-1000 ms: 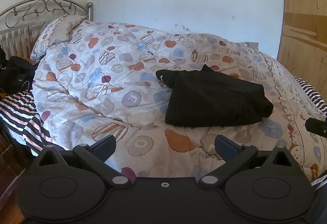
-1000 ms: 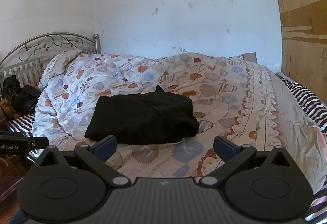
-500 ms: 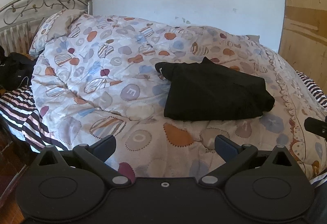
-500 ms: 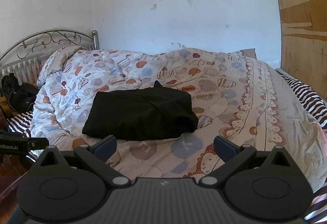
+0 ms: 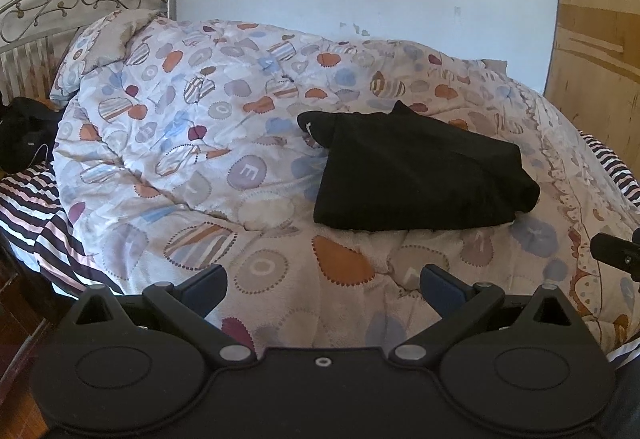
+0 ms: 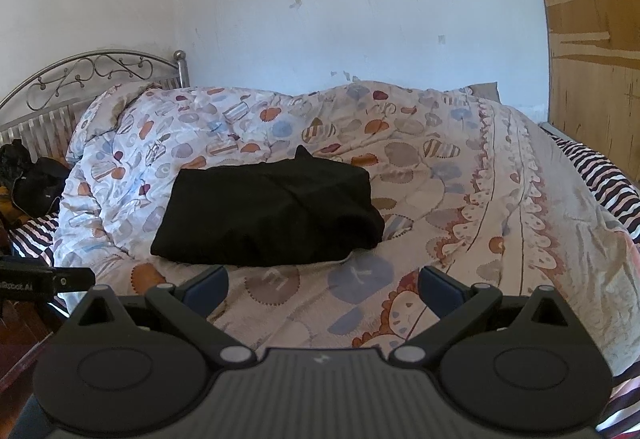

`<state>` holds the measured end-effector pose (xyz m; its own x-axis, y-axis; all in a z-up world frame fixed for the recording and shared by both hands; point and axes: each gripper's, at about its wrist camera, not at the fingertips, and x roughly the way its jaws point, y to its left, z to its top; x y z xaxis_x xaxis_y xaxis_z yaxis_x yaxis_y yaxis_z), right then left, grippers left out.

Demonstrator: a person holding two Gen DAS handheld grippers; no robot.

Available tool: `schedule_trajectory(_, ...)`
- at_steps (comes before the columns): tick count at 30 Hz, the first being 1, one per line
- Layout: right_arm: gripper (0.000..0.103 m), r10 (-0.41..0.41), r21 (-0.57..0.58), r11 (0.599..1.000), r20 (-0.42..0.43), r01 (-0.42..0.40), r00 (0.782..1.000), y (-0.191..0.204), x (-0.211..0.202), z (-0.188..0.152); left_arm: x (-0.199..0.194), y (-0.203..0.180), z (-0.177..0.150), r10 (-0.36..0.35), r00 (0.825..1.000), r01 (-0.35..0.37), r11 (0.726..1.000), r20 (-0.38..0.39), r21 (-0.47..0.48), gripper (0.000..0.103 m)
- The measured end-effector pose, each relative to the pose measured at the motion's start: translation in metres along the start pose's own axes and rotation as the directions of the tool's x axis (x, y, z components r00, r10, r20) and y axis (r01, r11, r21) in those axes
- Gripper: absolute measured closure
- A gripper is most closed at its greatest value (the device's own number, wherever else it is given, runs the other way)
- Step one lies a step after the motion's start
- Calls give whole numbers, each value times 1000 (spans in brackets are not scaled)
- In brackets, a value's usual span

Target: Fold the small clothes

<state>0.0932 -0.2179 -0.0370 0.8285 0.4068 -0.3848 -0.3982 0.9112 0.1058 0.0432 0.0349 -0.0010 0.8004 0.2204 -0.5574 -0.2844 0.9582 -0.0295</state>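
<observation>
Both the left hand-held gripper (image 5: 323,285) and right hand-held gripper (image 6: 323,285) are spread wide, grasping nothing. The folded black garment (image 6: 268,215) lies on the quilt (image 5: 168,143) just ahead of them.

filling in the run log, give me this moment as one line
left gripper: open, empty | right gripper: open, empty | black garment: folded on duvet, untouched | both grippers short of garment

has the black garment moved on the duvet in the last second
No. The black garment lies on the same spot of the duvet, its near edge just above the same orange patch and letter circles. Only the cameras shifted slightly.
</observation>
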Motion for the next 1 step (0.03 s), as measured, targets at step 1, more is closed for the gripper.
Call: schedule_trajectory(1, 0, 0, 3, 1000, -3, 0, 1000, -1, 2, 0, 2, 0, 0, 0, 1000, 0, 1000, -5, 0, 1)
